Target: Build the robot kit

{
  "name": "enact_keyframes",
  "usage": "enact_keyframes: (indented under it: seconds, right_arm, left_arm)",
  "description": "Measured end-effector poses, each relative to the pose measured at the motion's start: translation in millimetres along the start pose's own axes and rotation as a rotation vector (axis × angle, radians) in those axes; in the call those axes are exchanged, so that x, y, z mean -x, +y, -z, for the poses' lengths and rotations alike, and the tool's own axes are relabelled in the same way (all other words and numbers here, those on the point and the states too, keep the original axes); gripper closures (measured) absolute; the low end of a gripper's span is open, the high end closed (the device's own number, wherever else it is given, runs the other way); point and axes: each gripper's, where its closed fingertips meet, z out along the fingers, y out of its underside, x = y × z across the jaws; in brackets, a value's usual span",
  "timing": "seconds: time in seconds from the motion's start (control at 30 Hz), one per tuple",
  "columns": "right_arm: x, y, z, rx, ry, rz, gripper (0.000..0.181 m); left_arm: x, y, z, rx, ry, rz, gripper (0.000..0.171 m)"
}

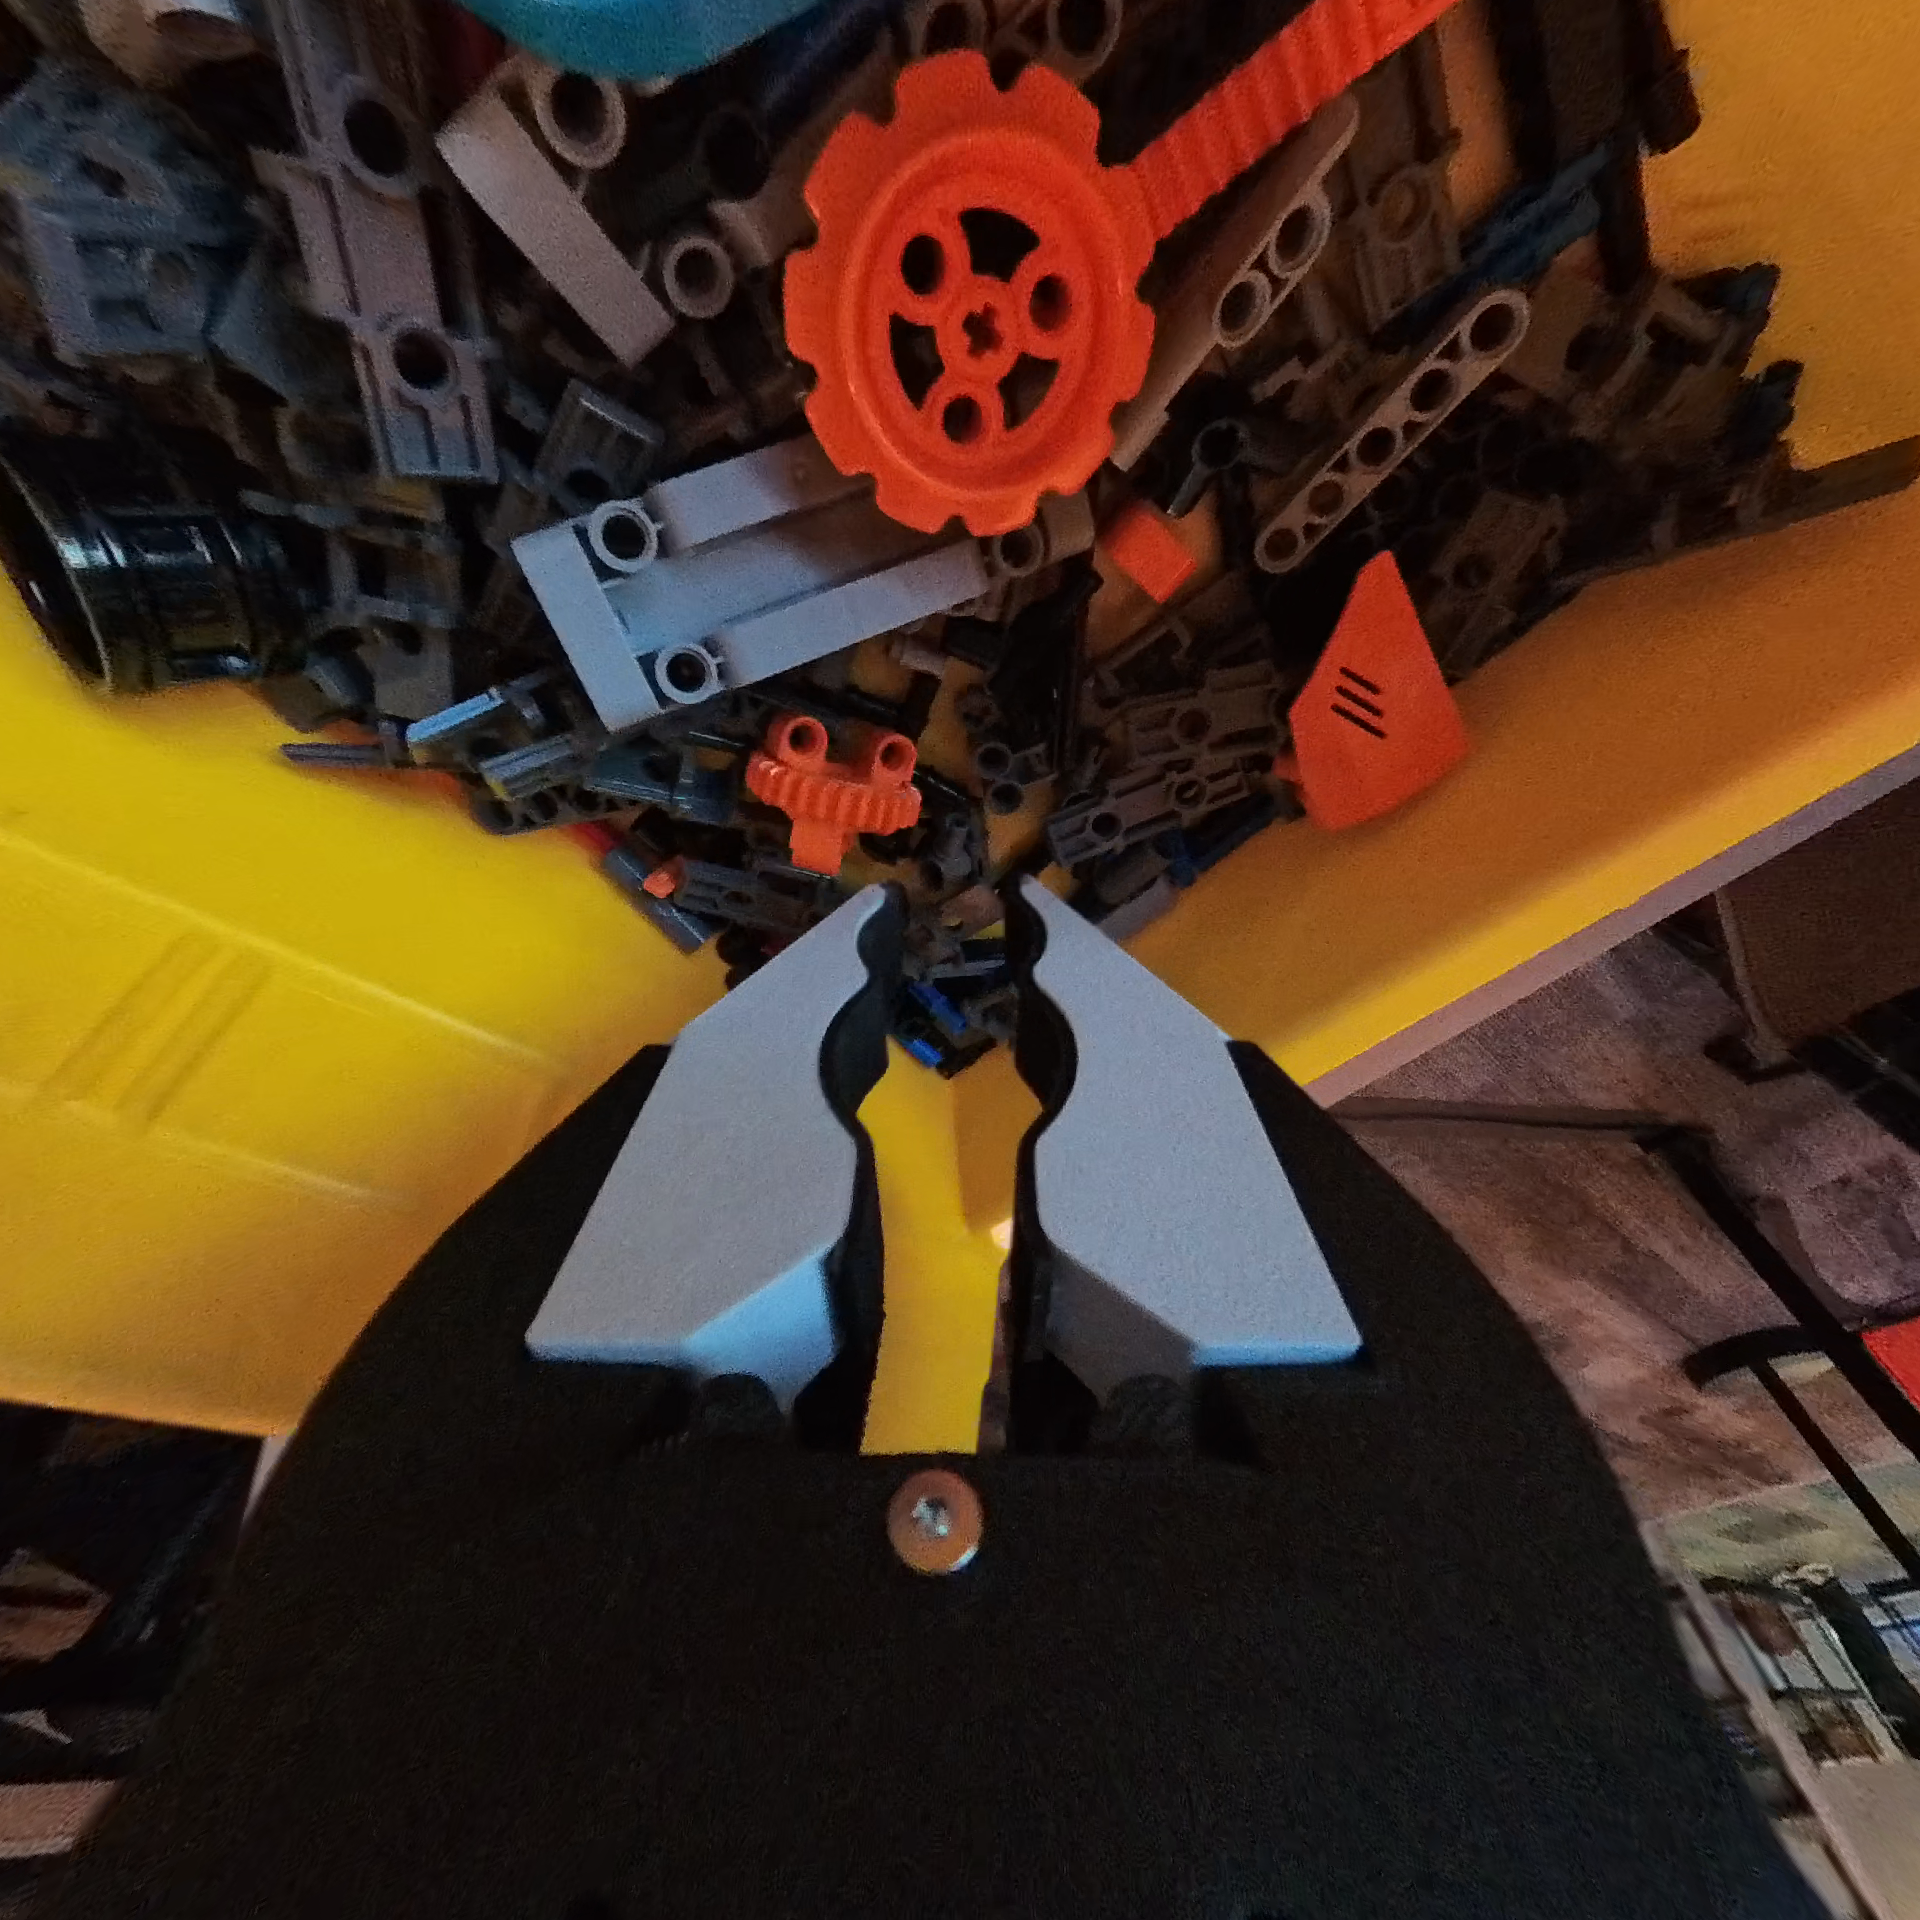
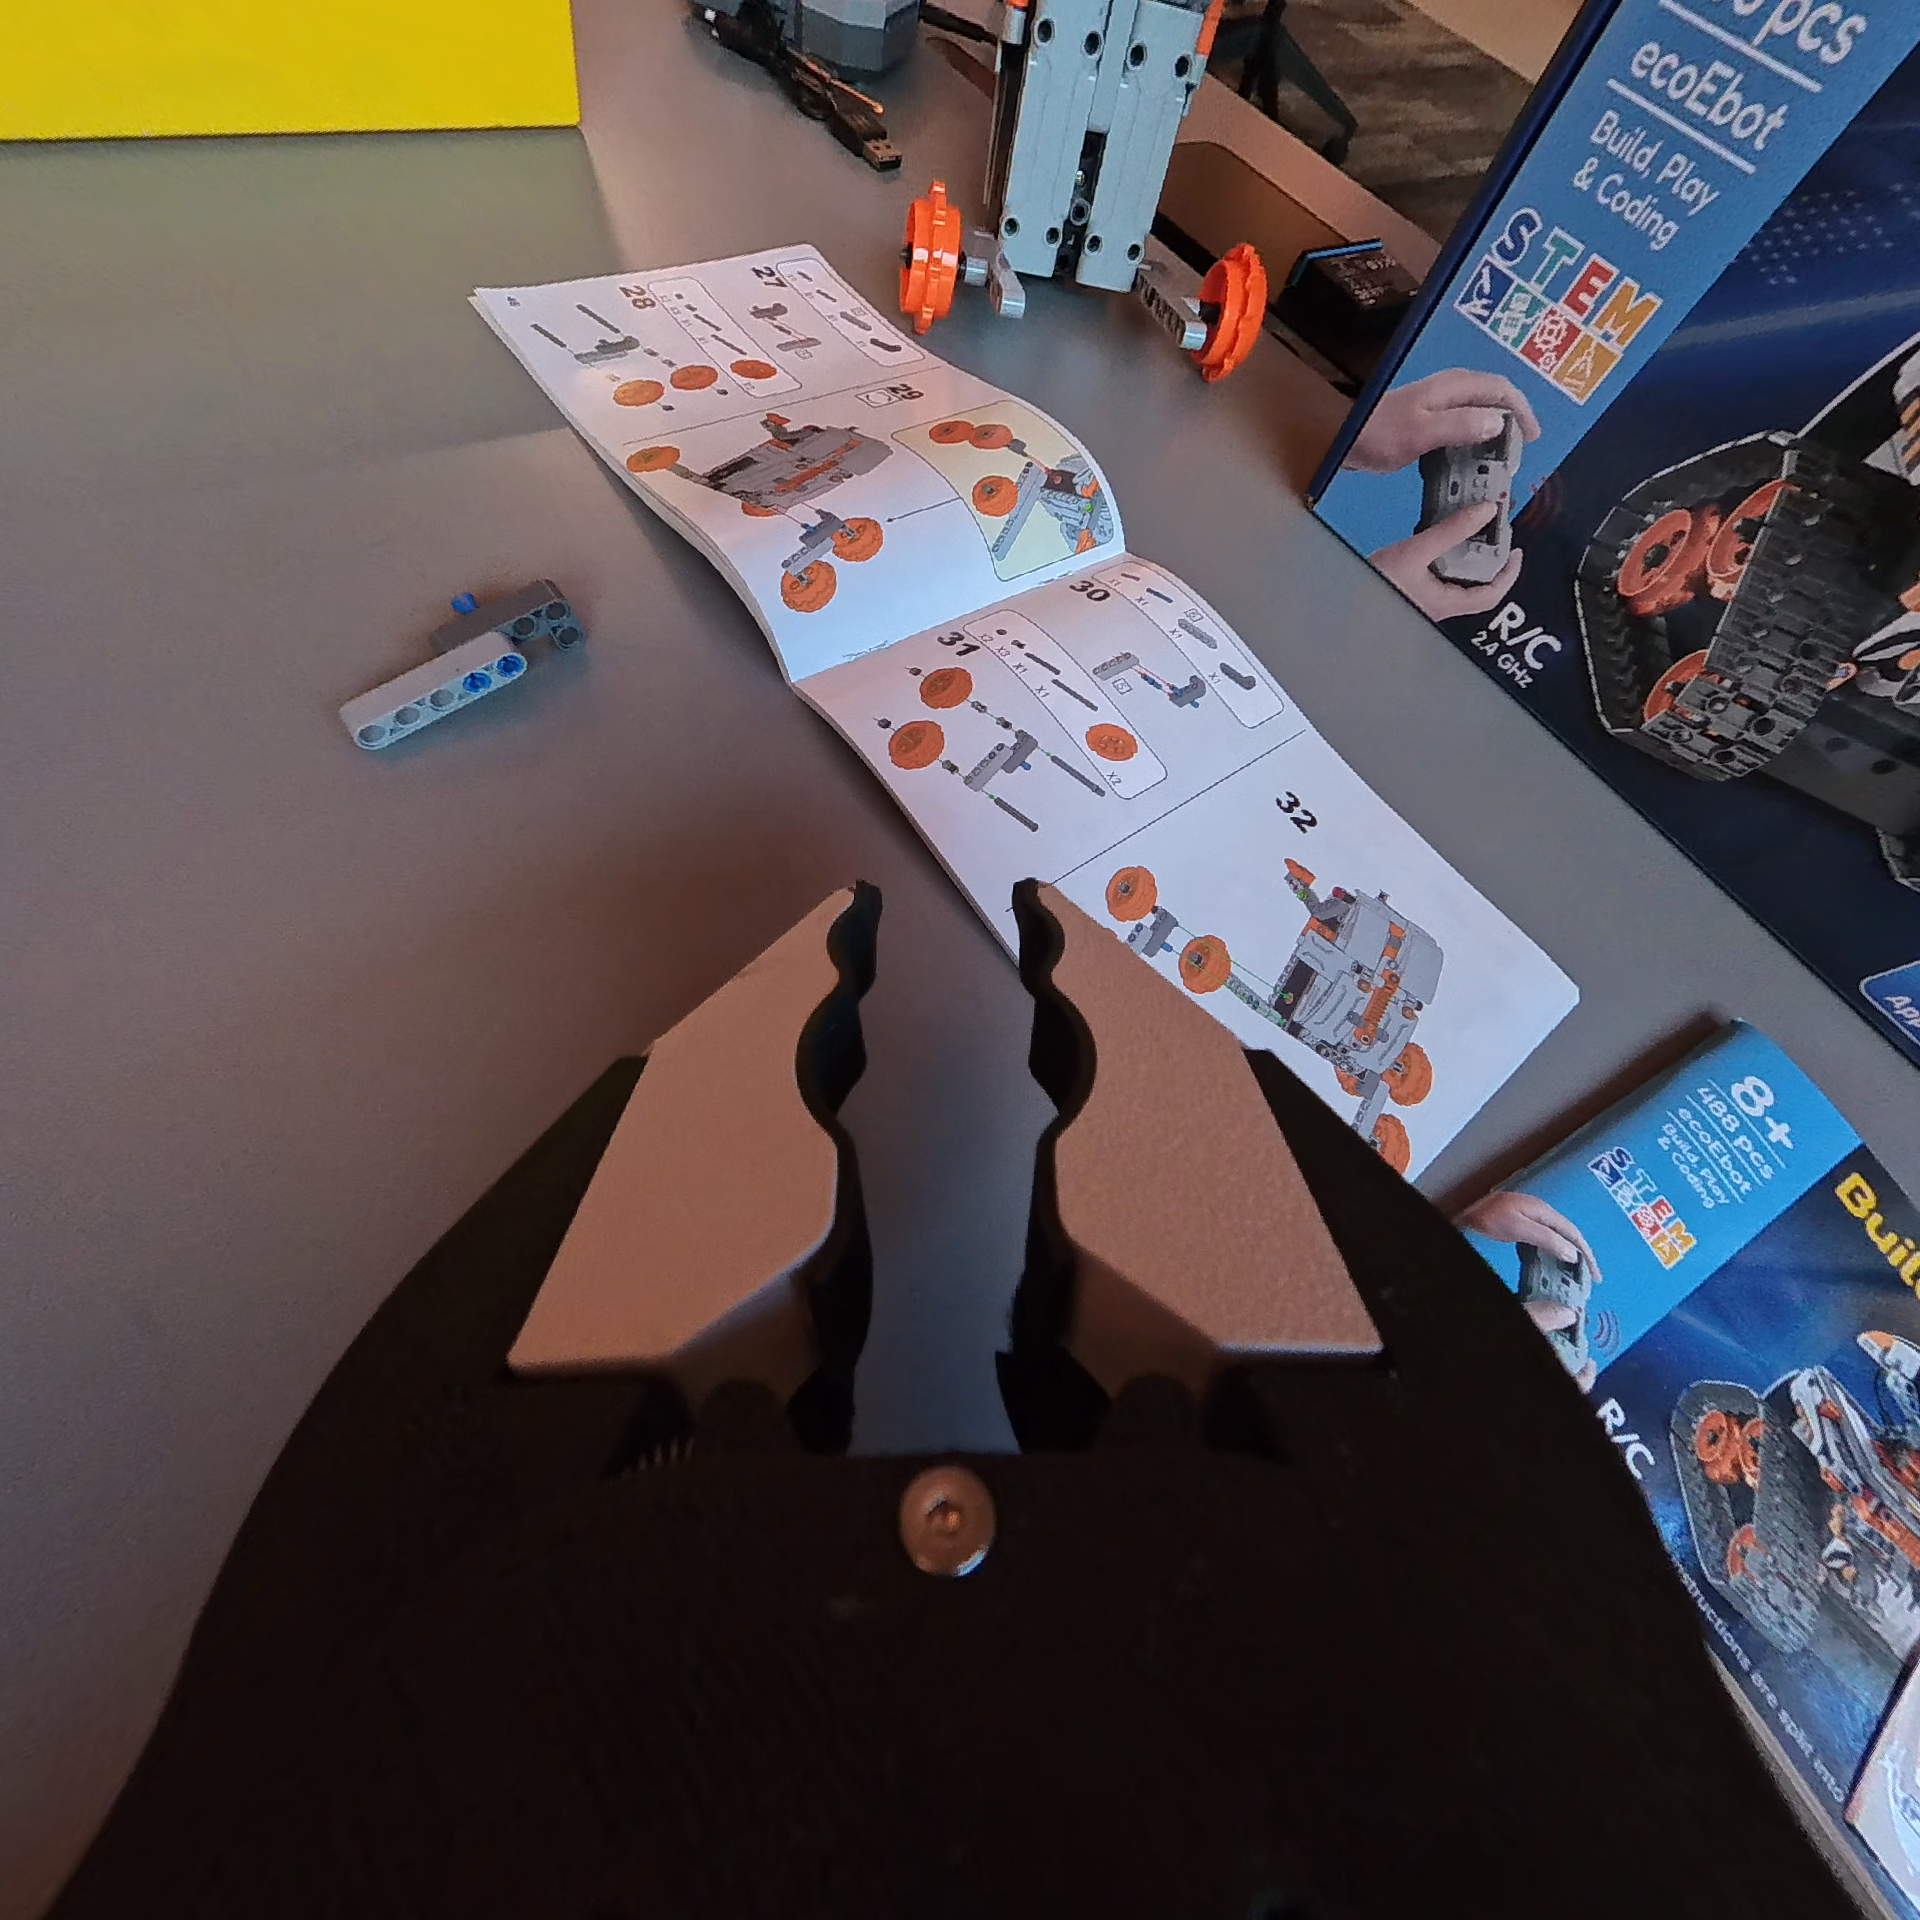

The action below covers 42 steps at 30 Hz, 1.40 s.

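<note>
We see a grey bench (image 2: 260, 436) carrying a big blue box (image 2: 1683, 436) at the far right, with an open instruction booklet (image 2: 935, 582) spread beside it and a second blue booklet (image 2: 1745, 1382) near right. Beyond the open booklet stands a half-built grey model (image 2: 1081, 156) with orange wheels. A small grey beam assembly (image 2: 462, 670) with blue pins lies alone to the left. Our right claw (image 2: 943, 896) hovers over the bench, narrowly parted and empty.

Our left claw (image 1: 951, 891), also narrowly parted, holds nothing, its tips at the near edge of a heap of building parts (image 1: 727, 416) in a yellow tray (image 1: 260, 1039). A large orange gear wheel (image 1: 971, 291) tops the heap; a small orange gear (image 1: 831, 795) lies just beyond the tips.
</note>
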Motion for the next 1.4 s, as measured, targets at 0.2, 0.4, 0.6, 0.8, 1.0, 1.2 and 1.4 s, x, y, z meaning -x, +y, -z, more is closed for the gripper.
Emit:
enact_keyframes:
  seconds: [0.2, 0.4, 0.6, 0.8, 1.0, 1.2, 1.4]
  right_arm:
    - [-0.2, -1.5, 1.1, -0.006, 0.002, 0.001, 0.156]
    - [0.9, 0.4, -0.3, 0.003, -0.004, -0.002, 0.156]
    - [0.7, 0.4, -0.3, 0.003, -0.003, -0.005, 0.156]
    - [0.4, 0.8, -0.1, 0.003, -0.004, -0.006, 0.156]
    - [1.0, 2.1, -1.3, 0.008, -0.008, -0.008, 0.156]
    - [-0.3, 4.2, -2.0, 0.015, -0.003, -0.012, 0.156]
    - [-3.2, 4.8, -2.1, 0.015, 0.004, -0.022, 0.156]
  left_arm:
    - [-11.7, -1.9, -1.6, -0.011, 0.039, -0.058, 0.155]
    - [-29.6, -35.4, 16.1, -0.170, 0.060, -0.128, 0.134]
    - [-65.8, -52.0, 26.2, -0.210, 0.181, -0.205, 0.132]
    - [-69.9, -61.9, 9.1, -0.187, 0.053, -0.299, 0.095]
    - [-37.5, -67.5, 4.2, -0.193, -0.198, -0.331, 0.106]
    - [20.3, -59.3, 26.9, -0.259, -0.312, -0.137, 0.124]
    - [-31.0, -65.3, 35.0, -0.395, 0.013, -0.099, 0.158]
